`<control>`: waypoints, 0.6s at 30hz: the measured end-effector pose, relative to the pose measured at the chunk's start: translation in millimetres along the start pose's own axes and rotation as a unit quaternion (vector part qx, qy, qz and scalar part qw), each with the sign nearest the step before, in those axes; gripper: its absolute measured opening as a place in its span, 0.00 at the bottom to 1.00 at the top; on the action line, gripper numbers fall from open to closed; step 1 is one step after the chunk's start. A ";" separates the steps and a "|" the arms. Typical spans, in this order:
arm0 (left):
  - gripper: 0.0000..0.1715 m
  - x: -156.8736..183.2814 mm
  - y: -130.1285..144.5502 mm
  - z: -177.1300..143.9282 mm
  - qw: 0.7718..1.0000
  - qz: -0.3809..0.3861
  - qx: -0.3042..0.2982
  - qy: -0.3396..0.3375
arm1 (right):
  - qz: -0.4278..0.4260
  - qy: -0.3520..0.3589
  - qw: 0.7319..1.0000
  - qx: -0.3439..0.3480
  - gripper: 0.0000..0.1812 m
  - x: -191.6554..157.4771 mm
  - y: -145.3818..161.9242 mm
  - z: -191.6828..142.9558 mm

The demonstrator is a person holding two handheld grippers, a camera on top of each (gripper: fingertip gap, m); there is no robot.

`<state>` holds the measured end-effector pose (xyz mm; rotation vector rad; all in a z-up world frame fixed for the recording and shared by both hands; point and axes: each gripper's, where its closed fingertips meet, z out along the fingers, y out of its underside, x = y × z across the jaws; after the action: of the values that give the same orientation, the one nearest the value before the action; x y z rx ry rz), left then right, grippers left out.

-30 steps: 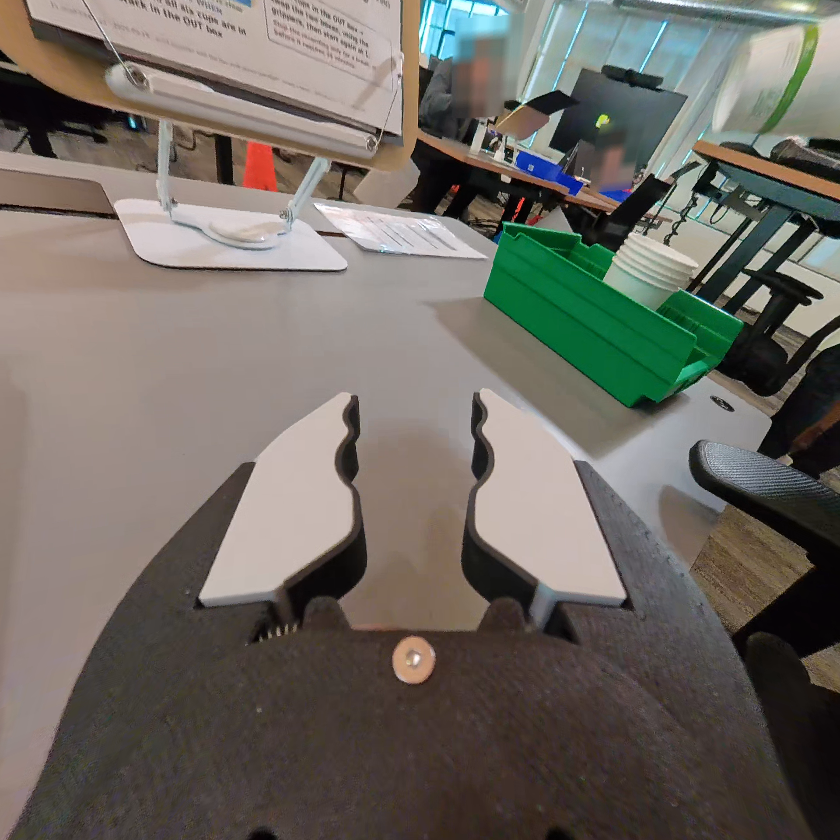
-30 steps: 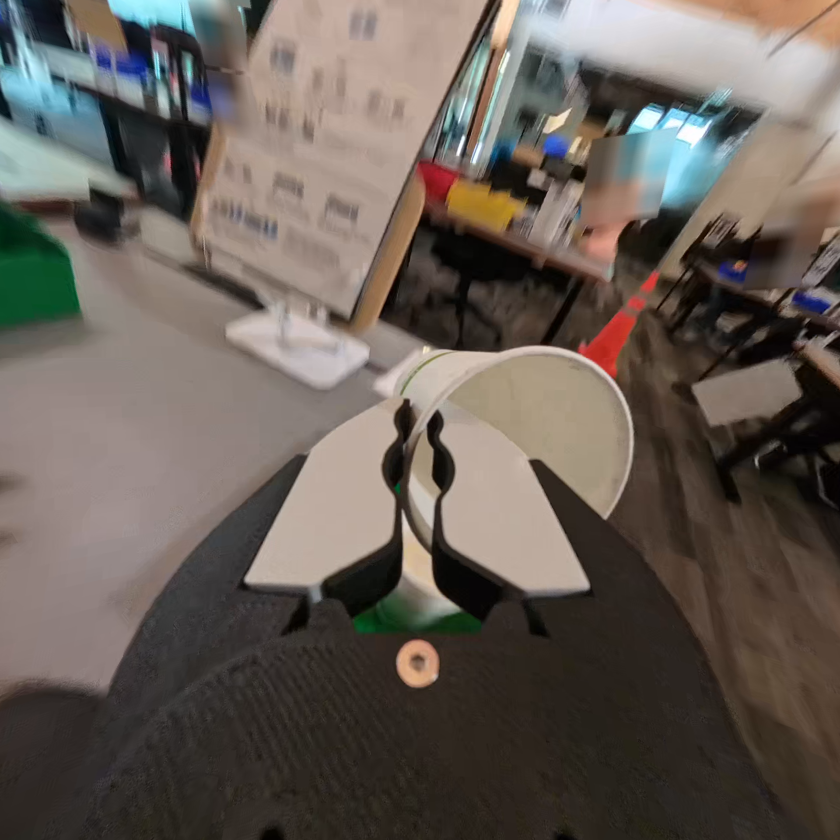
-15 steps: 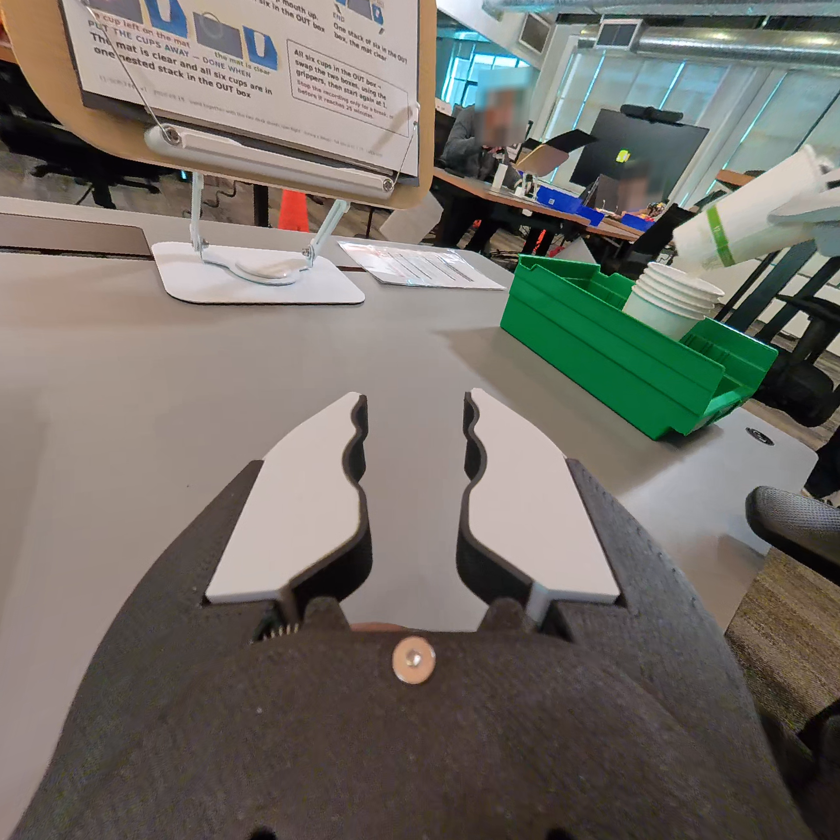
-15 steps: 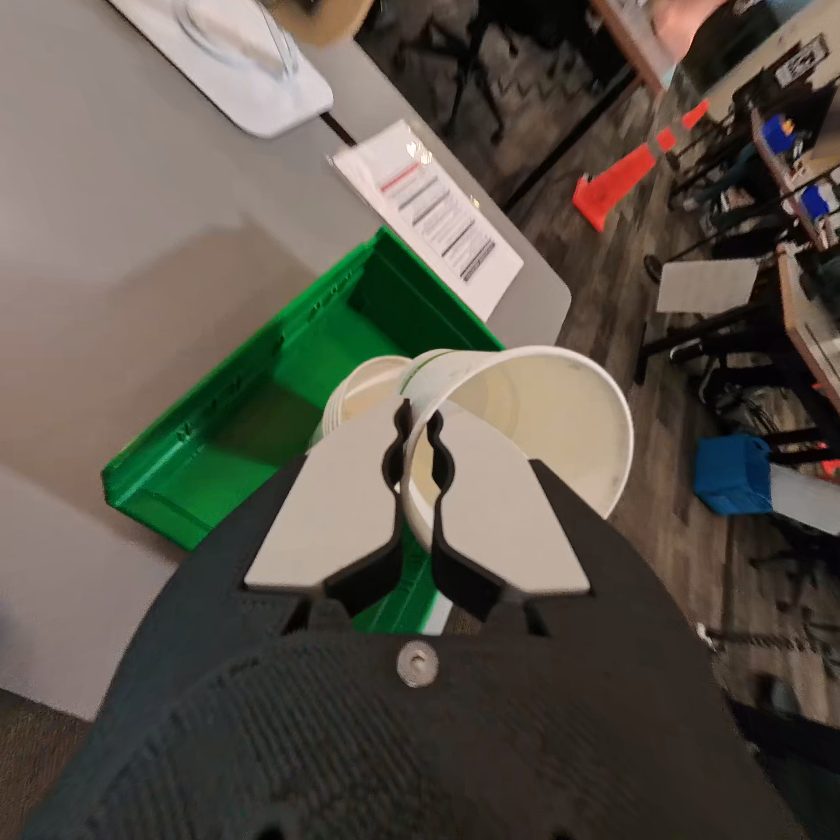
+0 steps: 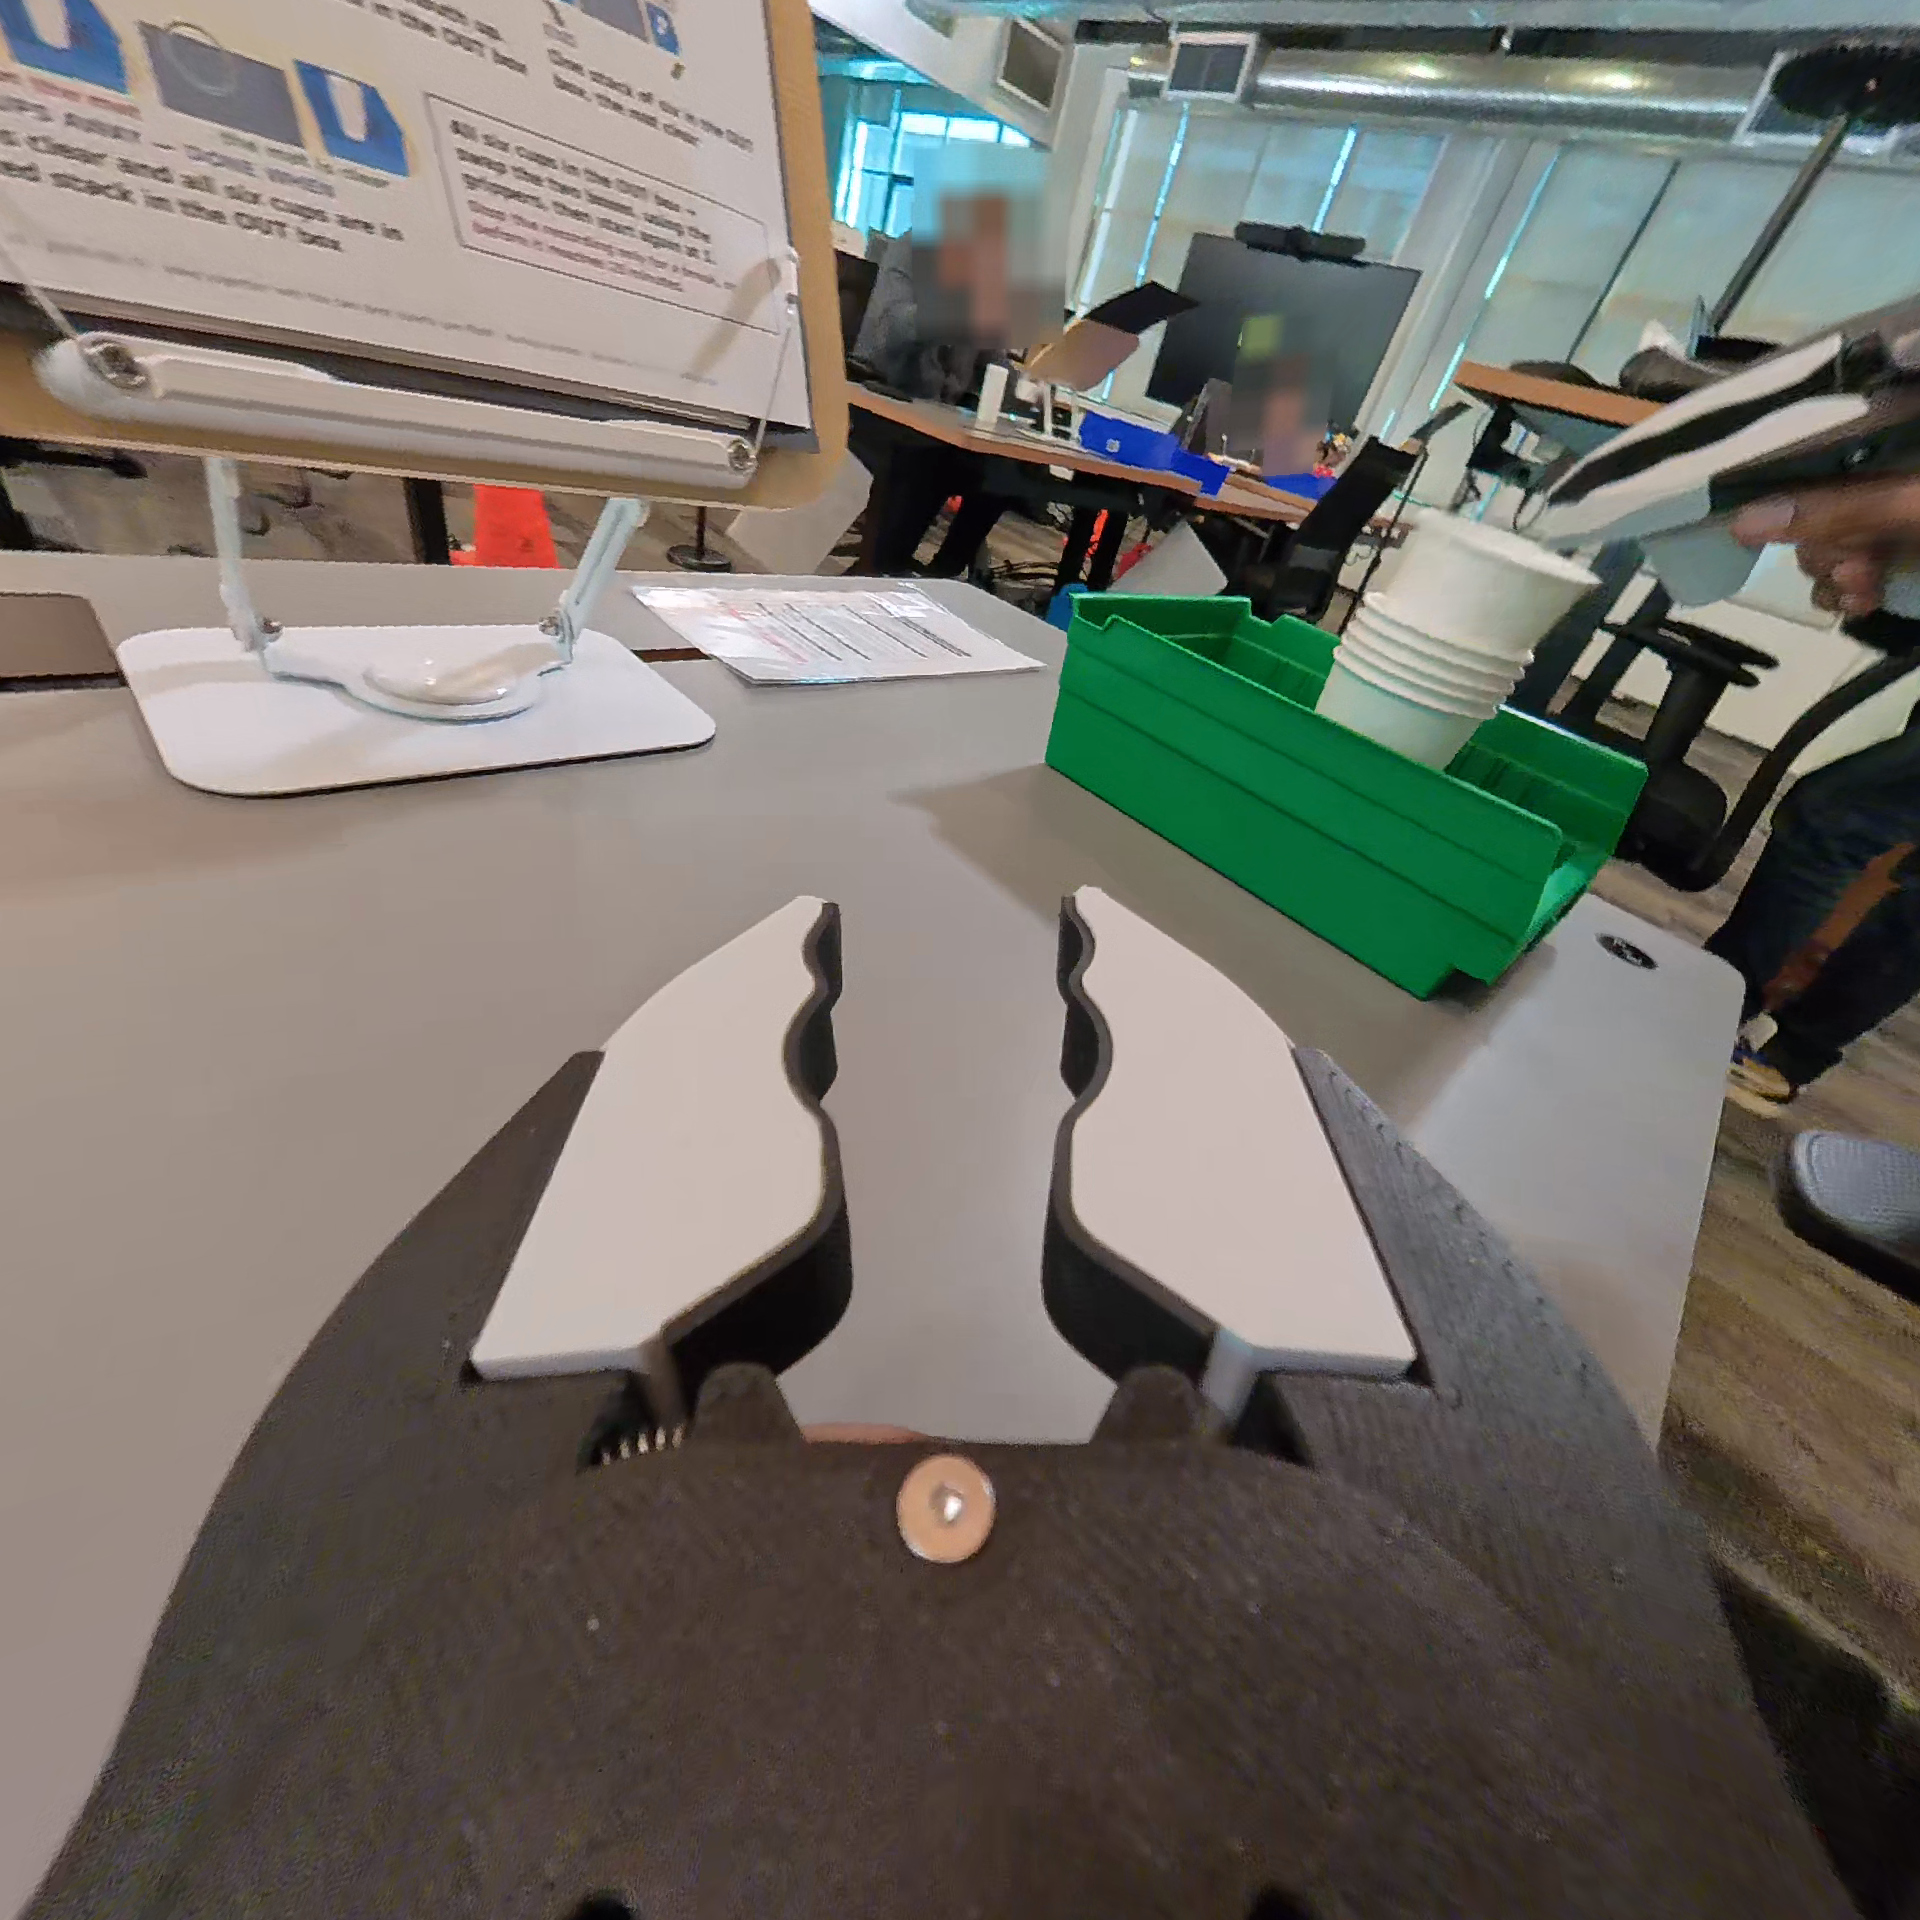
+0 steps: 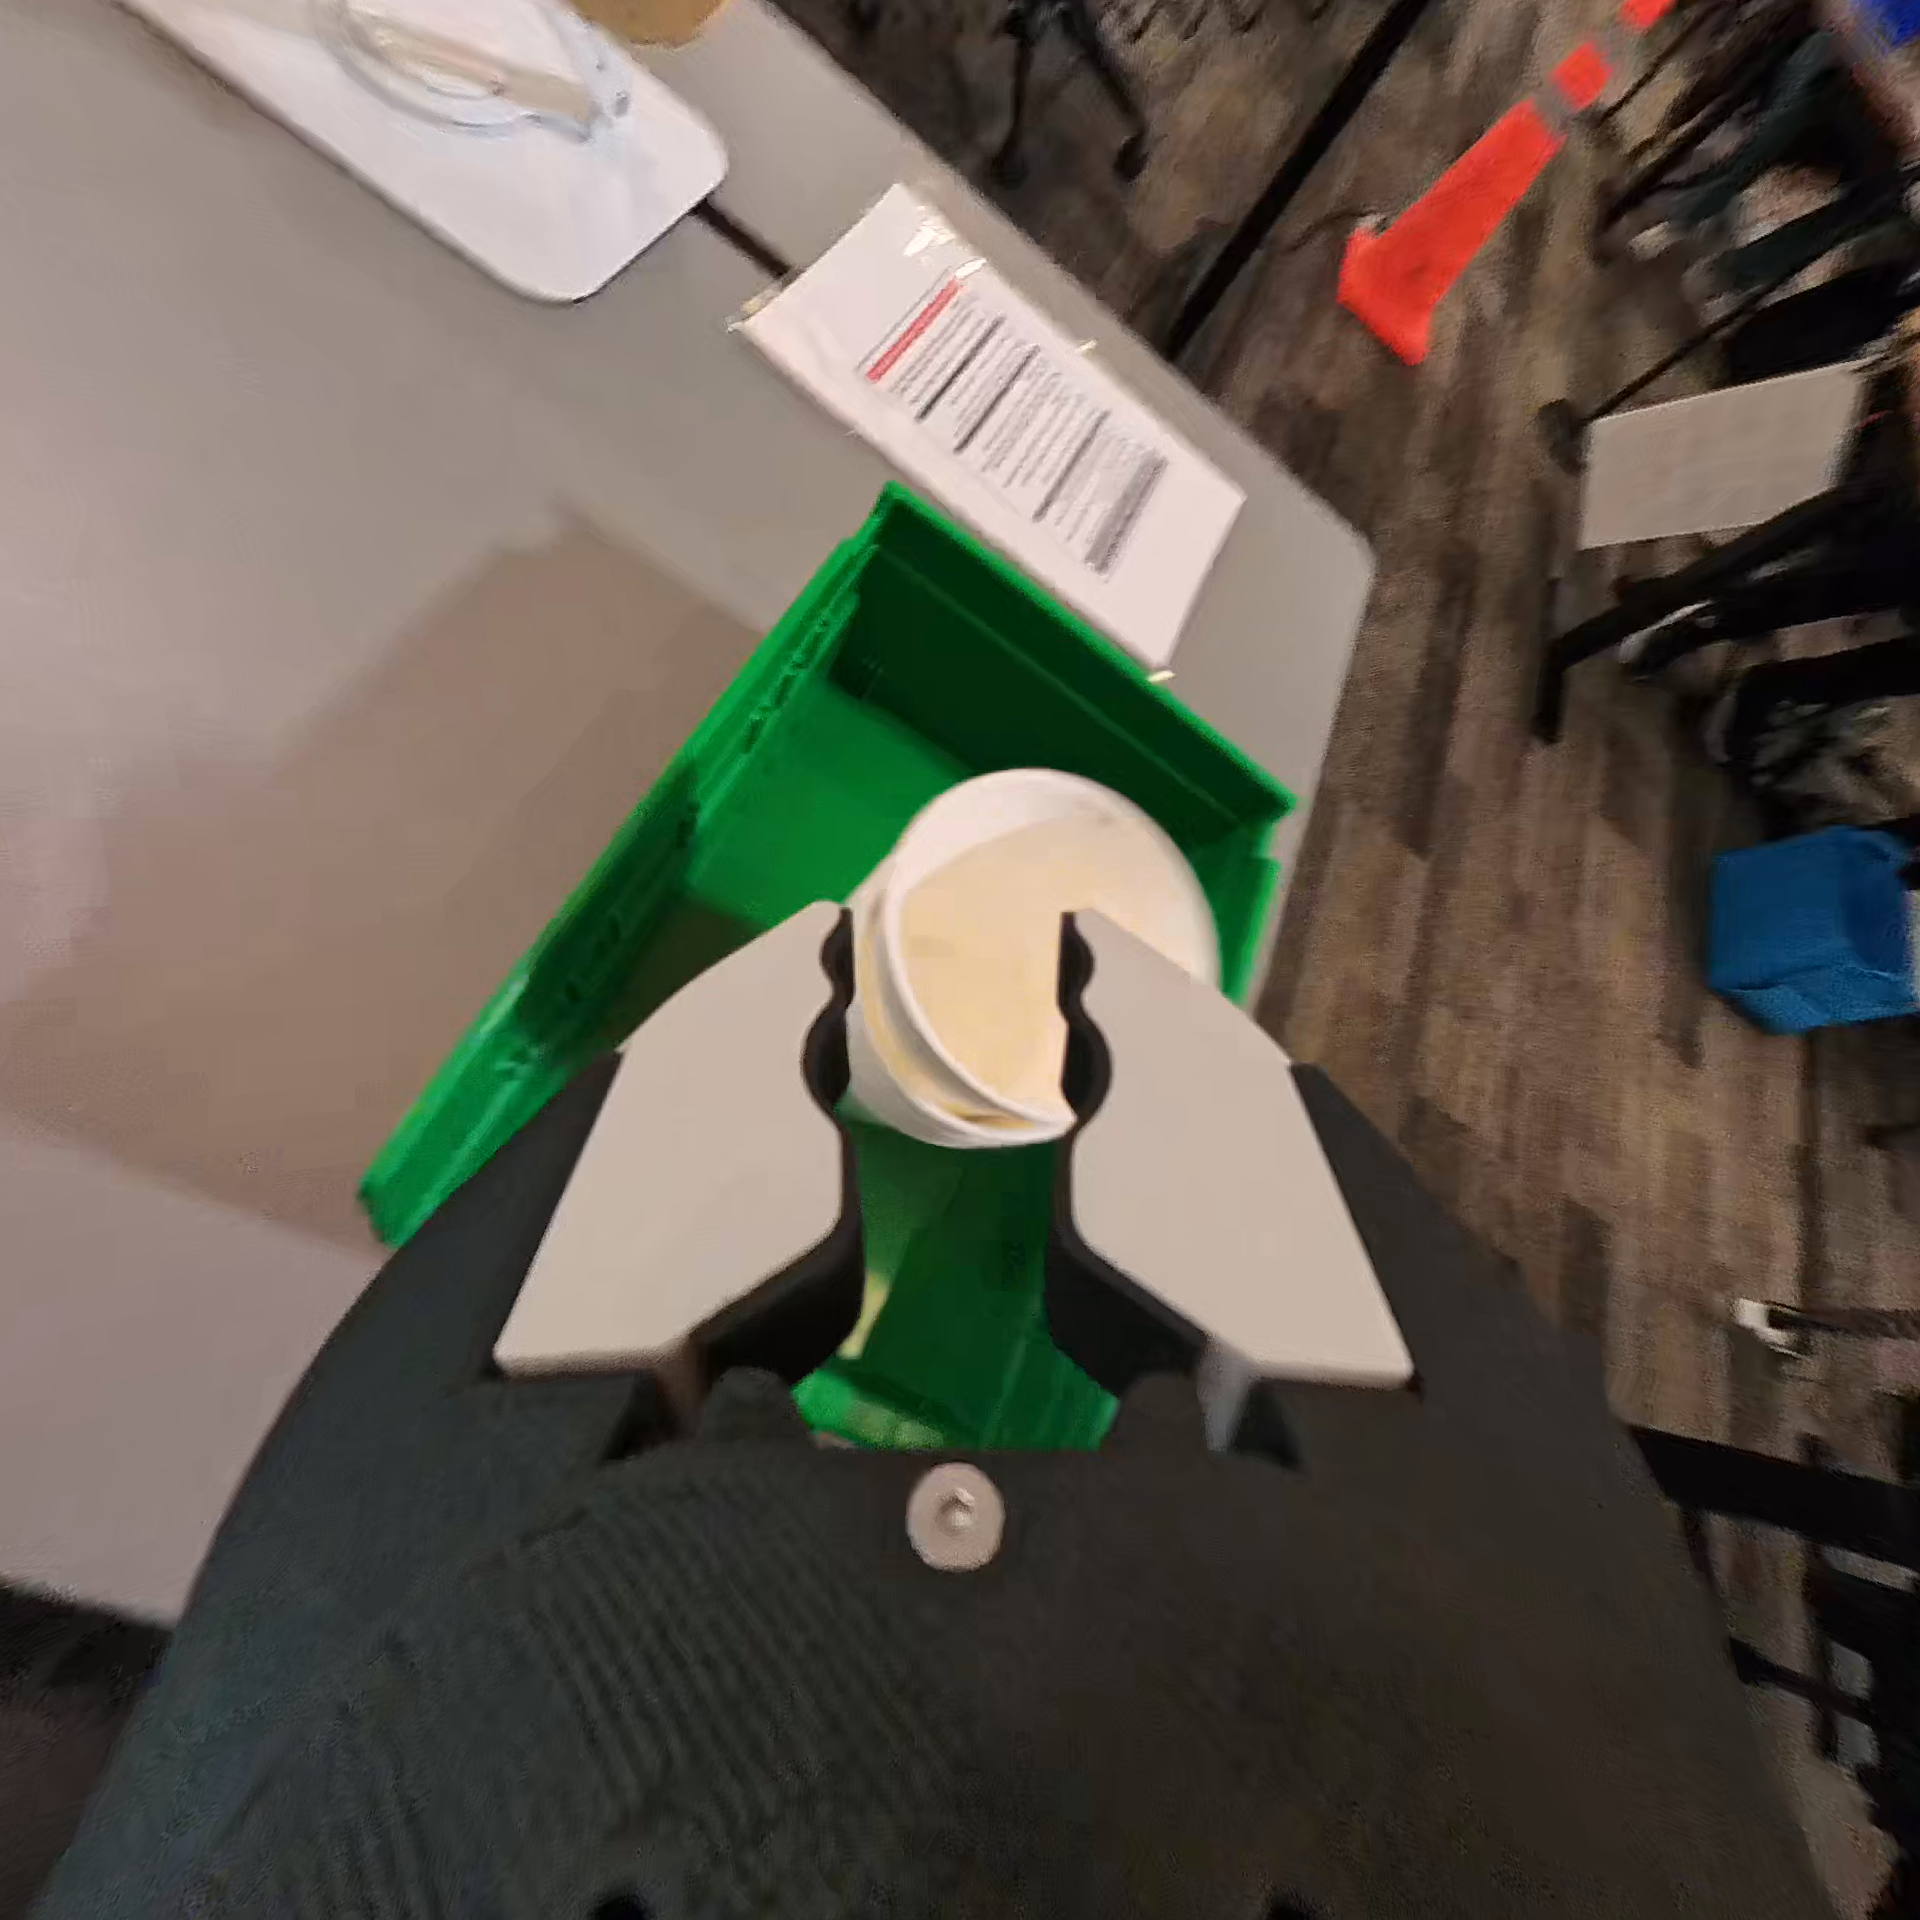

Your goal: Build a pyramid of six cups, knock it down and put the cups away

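My left gripper [image 5: 945,914] is open and empty, low over the grey table [image 5: 416,987]. A stack of white paper cups [image 5: 1444,634] stands tilted in the green bin [image 5: 1278,790] at the table's right end. My right gripper [image 6: 956,925] is open, looking down on that stack [image 6: 1039,883] in the bin [image 6: 623,914]. The top cup's near rim lies between its spread fingers, and neither pad clamps it. In the left wrist view the right gripper [image 5: 1621,499] hangs just above and to the right of the top cup, held by a hand [image 5: 1829,540].
A clipboard stand with a white base [image 5: 416,707] and a laminated sheet [image 5: 831,634] lie at the table's far side. The table edge runs just right of the bin. Beyond it are an office chair [image 5: 1849,1195], an orange cone [image 6: 1444,249] and a blue box [image 6: 1808,925].
My right gripper carried a white cup over the bin, set it on the stack and opened its fingers, letting it go. My left gripper narrowed a little and stayed over the table.
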<state>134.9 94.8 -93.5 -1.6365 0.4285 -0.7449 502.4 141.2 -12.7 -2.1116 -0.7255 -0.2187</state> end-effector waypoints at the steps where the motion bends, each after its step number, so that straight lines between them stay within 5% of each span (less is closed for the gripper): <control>1: 0.24 1.3 1.4 2.9 1.000 0.007 -0.004 0.004 | -0.003 0.032 0.999 0.018 0.22 9.0 -1.9 -6.5; 9: 0.24 13.4 8.5 18.9 0.999 0.002 -0.017 0.034 | 0.038 0.252 0.930 0.264 0.18 71.9 -21.9 -102.5; 14: 0.24 19.2 7.8 26.9 0.998 -0.015 -0.016 0.050 | 0.183 0.145 0.932 0.277 0.03 69.9 -7.1 -113.5; 18: 0.24 18.3 14.2 36.8 0.998 -0.019 -0.027 0.056 | 0.261 0.166 0.889 0.339 0.00 87.0 2.9 -134.5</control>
<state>174.9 106.9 -105.6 -1.6622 0.5014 -0.8629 588.9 70.3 102.0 -1.4616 0.0096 -0.0151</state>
